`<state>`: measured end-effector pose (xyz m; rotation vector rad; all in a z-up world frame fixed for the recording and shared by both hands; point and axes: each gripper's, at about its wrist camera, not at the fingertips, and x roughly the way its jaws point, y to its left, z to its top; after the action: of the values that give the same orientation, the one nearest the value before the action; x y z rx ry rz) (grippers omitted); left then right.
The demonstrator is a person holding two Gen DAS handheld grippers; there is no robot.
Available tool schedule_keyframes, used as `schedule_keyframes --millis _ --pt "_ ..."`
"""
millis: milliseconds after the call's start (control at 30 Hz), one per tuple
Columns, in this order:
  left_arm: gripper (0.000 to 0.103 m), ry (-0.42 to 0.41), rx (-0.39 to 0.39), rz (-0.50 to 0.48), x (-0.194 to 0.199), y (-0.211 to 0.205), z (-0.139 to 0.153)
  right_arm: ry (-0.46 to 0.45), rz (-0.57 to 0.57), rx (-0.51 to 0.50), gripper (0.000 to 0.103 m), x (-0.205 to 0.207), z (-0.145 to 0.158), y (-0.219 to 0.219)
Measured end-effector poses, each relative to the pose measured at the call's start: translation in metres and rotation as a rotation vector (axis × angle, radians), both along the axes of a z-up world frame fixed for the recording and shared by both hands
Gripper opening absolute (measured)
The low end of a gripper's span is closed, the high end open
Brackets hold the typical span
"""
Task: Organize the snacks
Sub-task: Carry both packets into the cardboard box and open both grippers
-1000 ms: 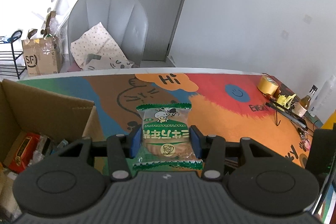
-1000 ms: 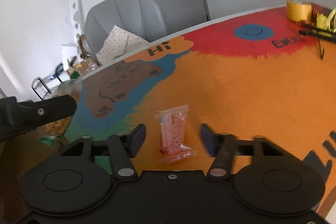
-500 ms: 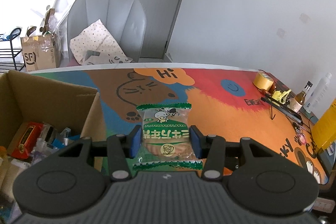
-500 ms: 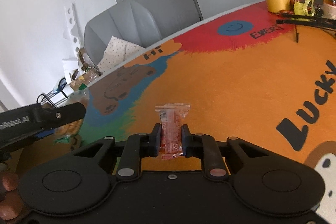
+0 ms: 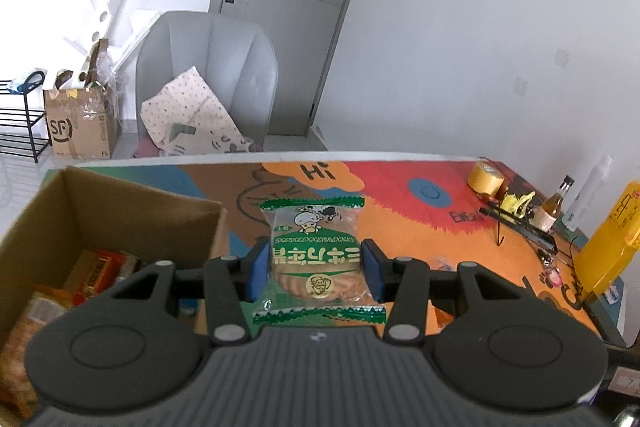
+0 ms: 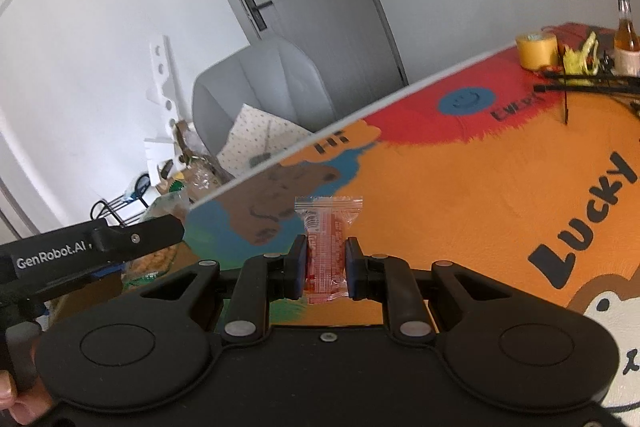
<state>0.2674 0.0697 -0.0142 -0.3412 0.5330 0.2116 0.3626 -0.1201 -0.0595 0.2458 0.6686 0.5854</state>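
Risk lies in thin grips: the left gripper [image 5: 316,267] pinches a green-edged clear biscuit packet [image 5: 315,259] beside the open brown cardboard box [image 5: 120,211]; the right gripper [image 6: 326,269] squeezes a small red-printed clear sachet [image 6: 326,251] above the painted table [image 6: 460,187]. Slippery film could slide free.

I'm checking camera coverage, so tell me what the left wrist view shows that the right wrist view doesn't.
Only the left wrist view shows the open cardboard box with snacks inside, the yellow bottle, and the green biscuit packet clamped in the left gripper. Only the right wrist view shows the red candy packet clamped in the right gripper, the word Lucky on the mat, and the left gripper's side. Both show the grey chair, the door, the tape roll and the colourful mat.
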Motion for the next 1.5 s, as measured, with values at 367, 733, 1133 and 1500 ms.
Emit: schedule_keyframes --millis 367,733,1133,1500 --pt "0.047 -0.052 -0.006 0.026 -0.04 0.024 0.019 -0.062 0.03 0.021 0.018 -0.031 0.028 0.019" --pt "0.047 -0.077 -0.01 0.041 -0.077 0.063 0.029 -0.115 0.068 0.027 0.018 -0.059 0.046 0.054" --pt "0.047 -0.09 -0.034 0.067 -0.111 0.103 0.029 -0.142 0.11 0.012 0.018 -0.086 0.055 0.092" --pt "0.047 -0.076 -0.068 0.103 -0.127 0.132 0.018 -0.124 0.17 -0.018 0.018 -0.095 0.052 0.127"
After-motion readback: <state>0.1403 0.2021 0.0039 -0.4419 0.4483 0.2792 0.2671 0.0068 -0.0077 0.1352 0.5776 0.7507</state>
